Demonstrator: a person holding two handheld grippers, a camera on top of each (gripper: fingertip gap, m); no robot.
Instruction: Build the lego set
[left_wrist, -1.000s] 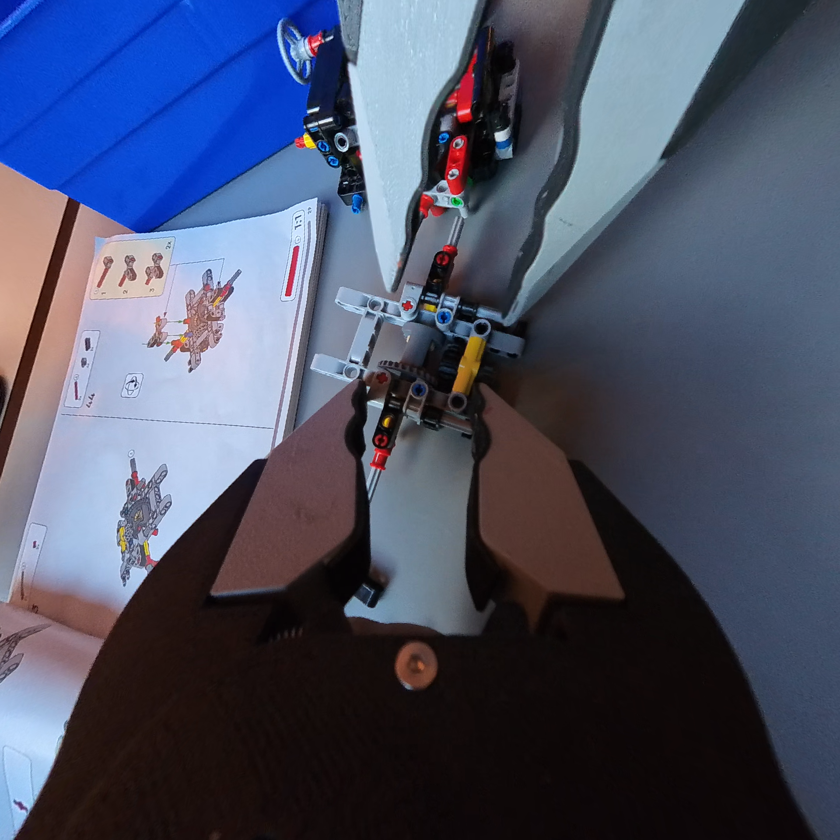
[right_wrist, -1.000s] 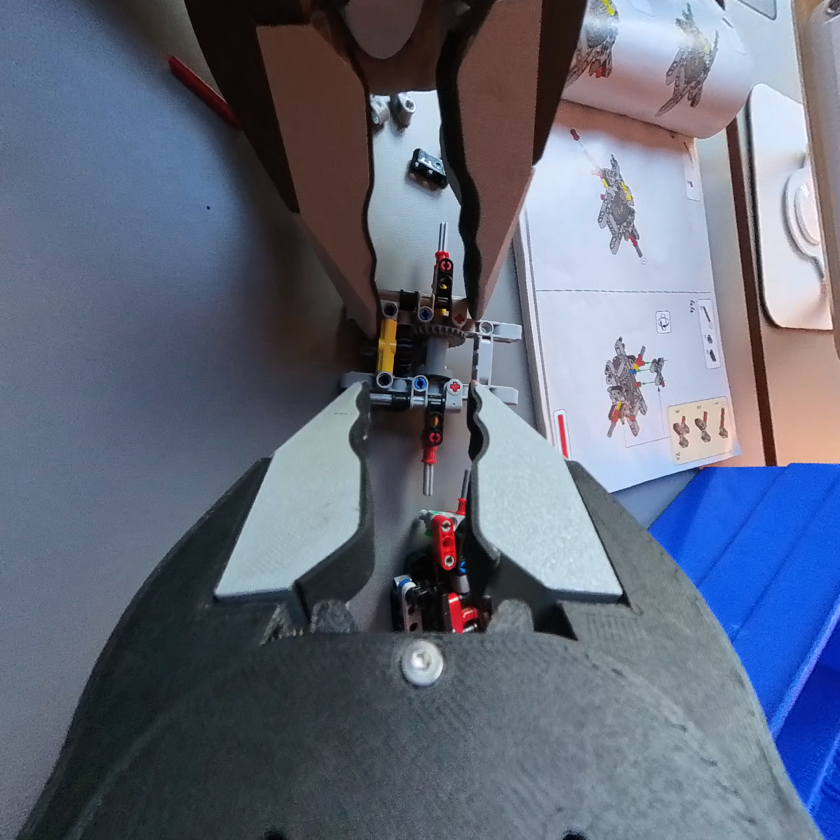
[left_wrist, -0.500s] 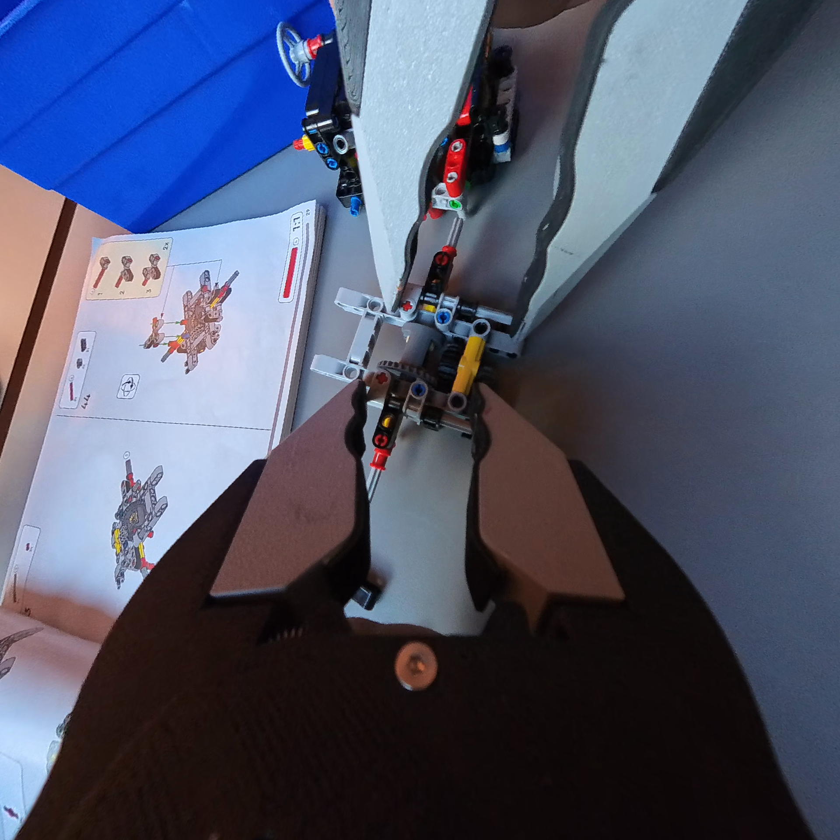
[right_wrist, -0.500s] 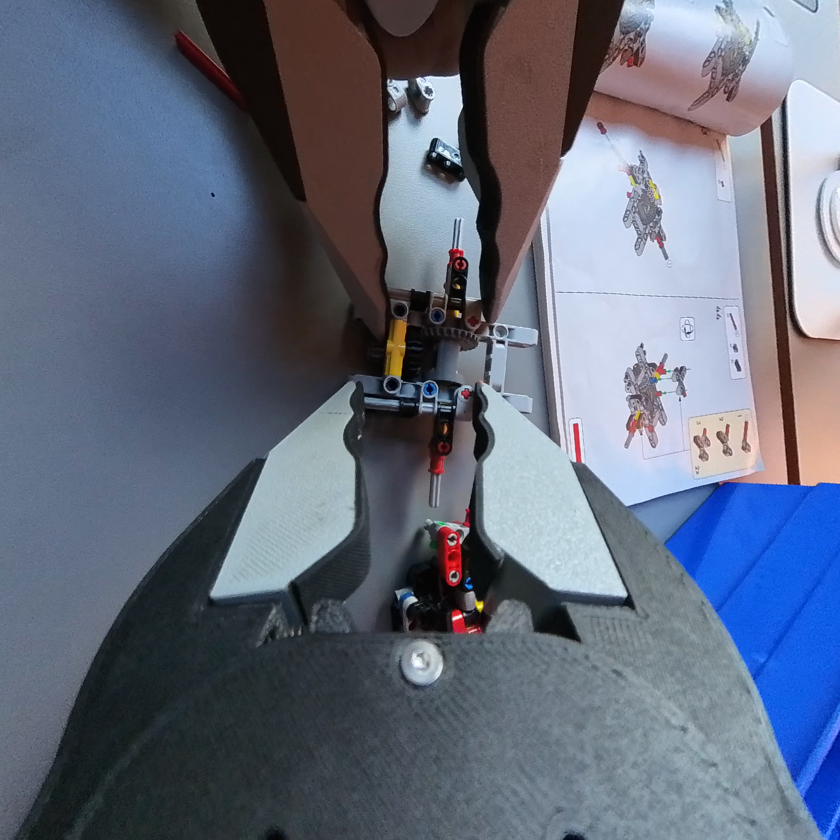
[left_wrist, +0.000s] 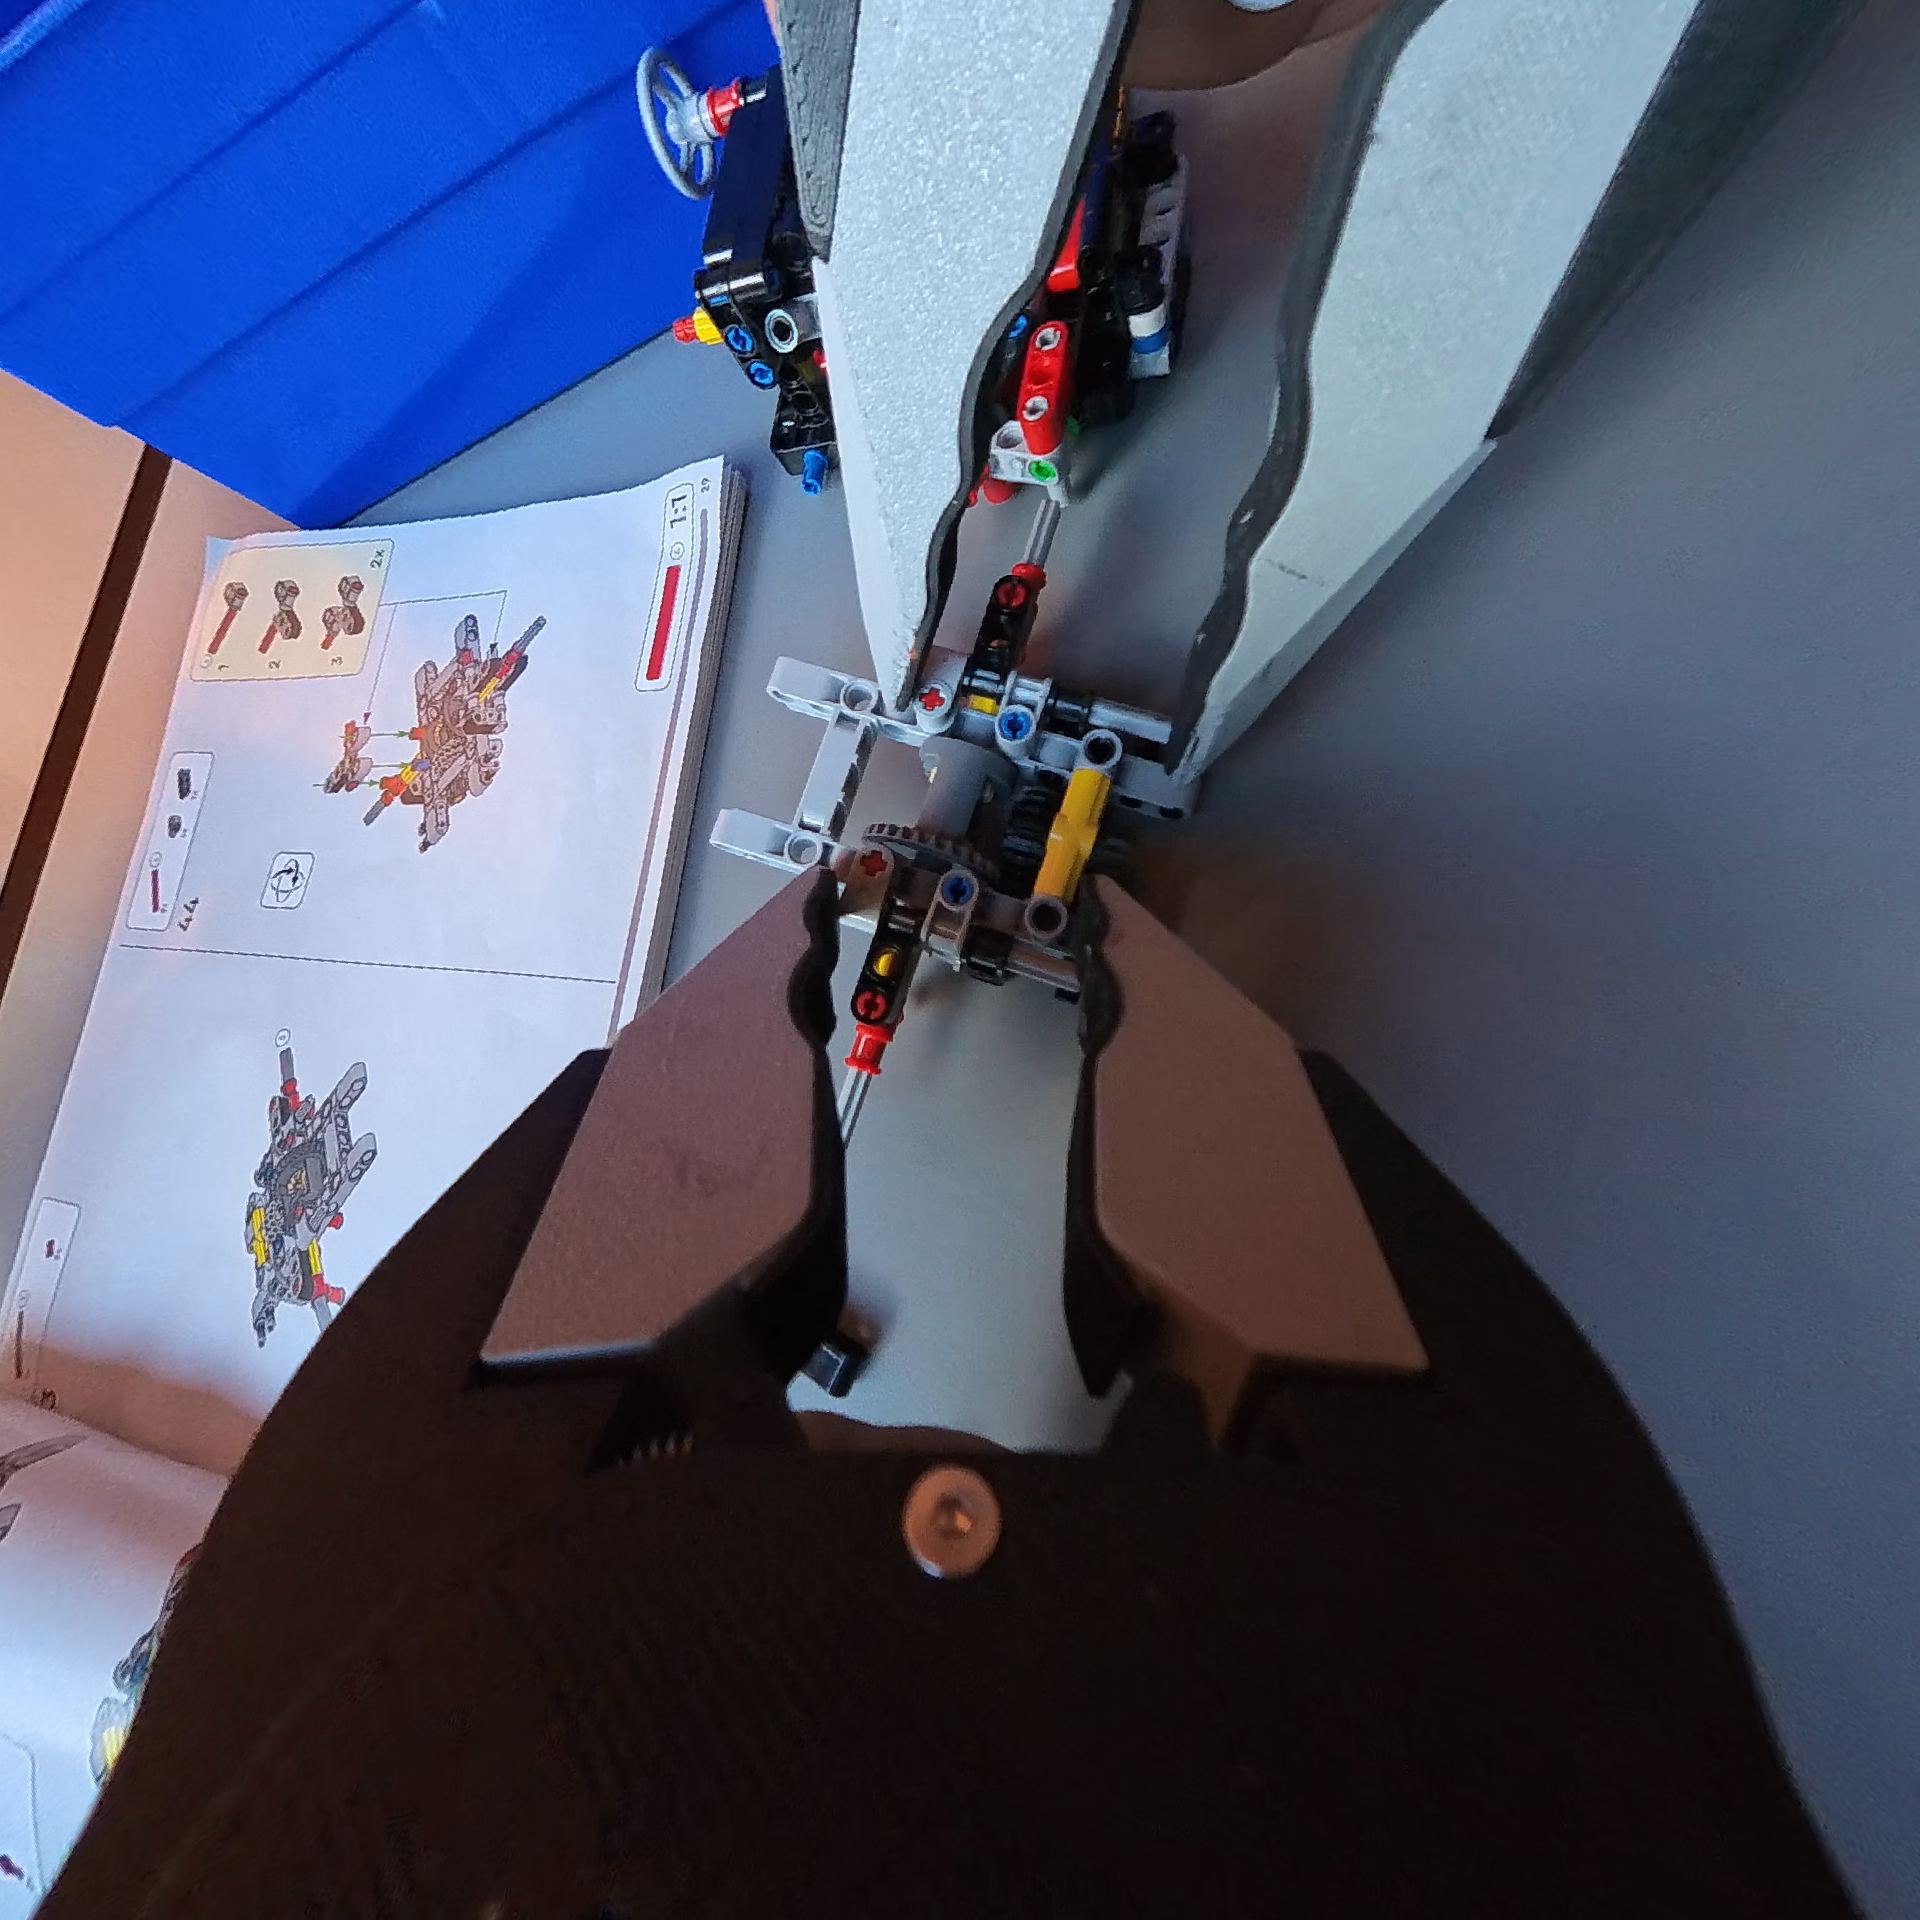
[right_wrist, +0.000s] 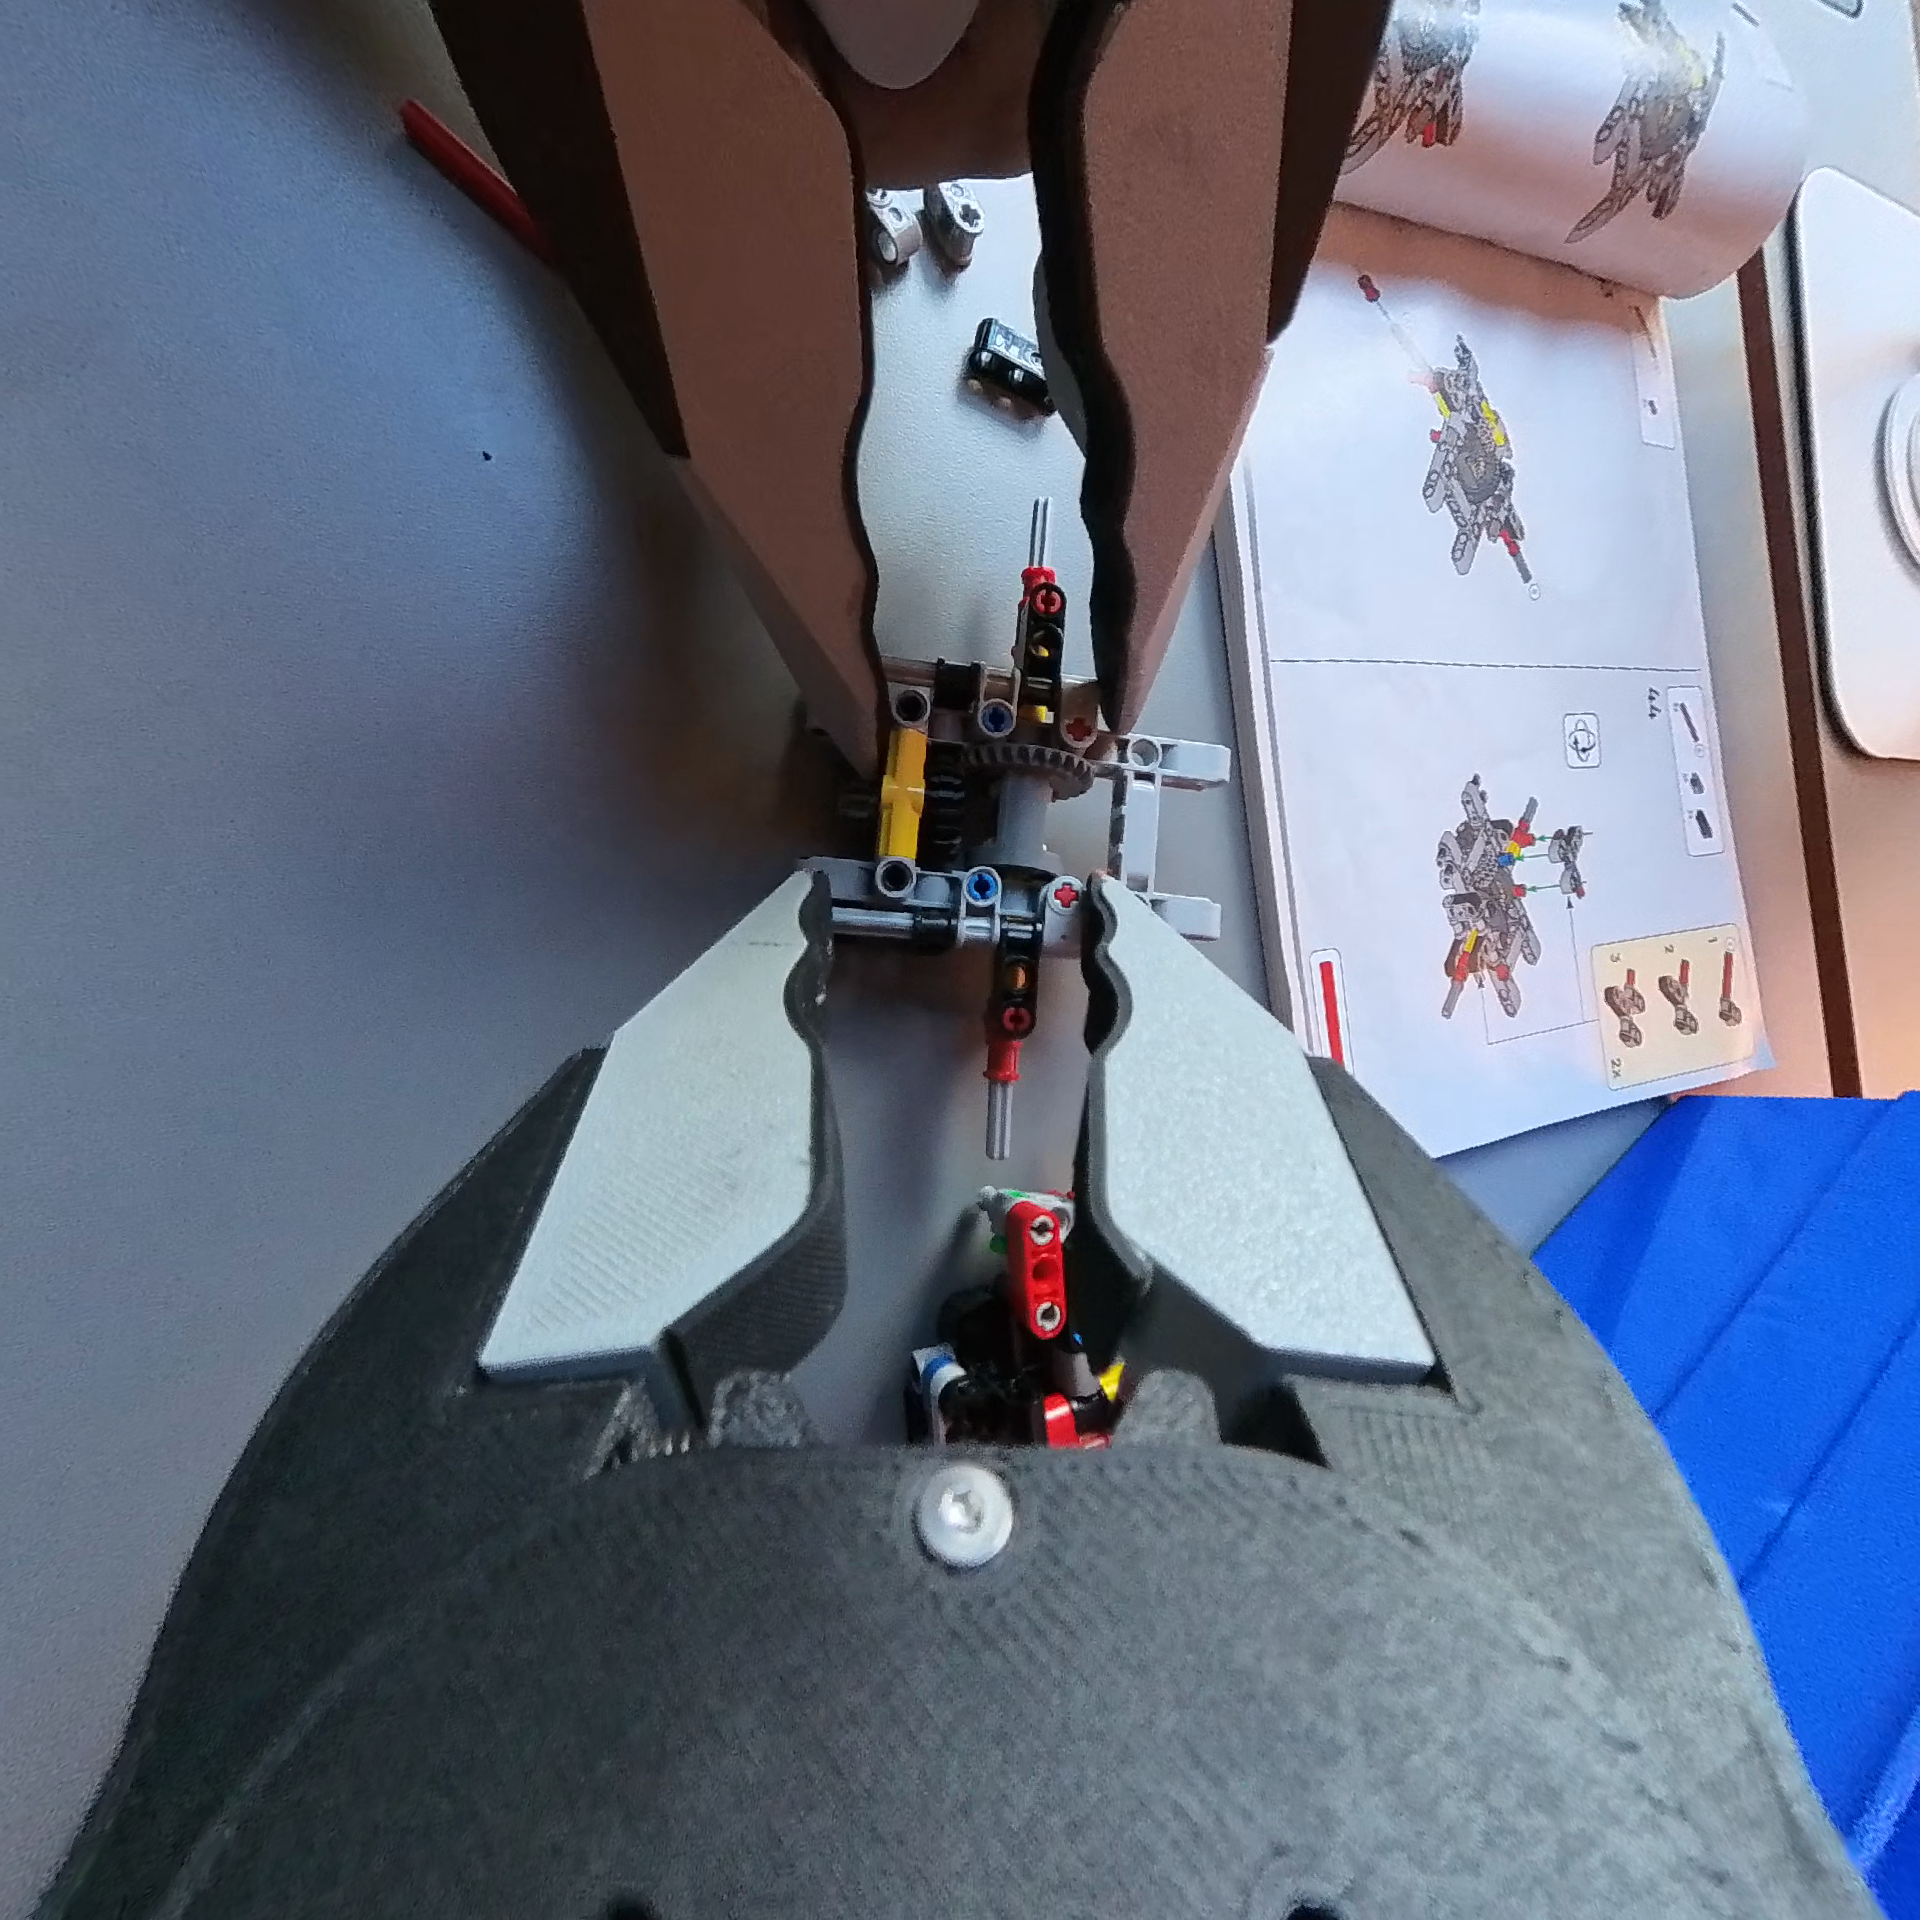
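The grey brick gear assembly (left_wrist: 966, 821) sat on the grey table (left_wrist: 1558, 935) at mid-frame, clamped at one end by the brown left gripper (left_wrist: 951, 914) and at the other by the grey right gripper (right_wrist: 951, 914). Only the left wrist view showed a steering-wheel model (left_wrist: 758, 260) at upper centre. Only the right wrist view showed a loose black connector (right_wrist: 1006, 364) and a red rod (right_wrist: 468, 166) near its top.

Two close wrist views, facing each other, sharing the brick assembly (left_wrist: 966, 821)
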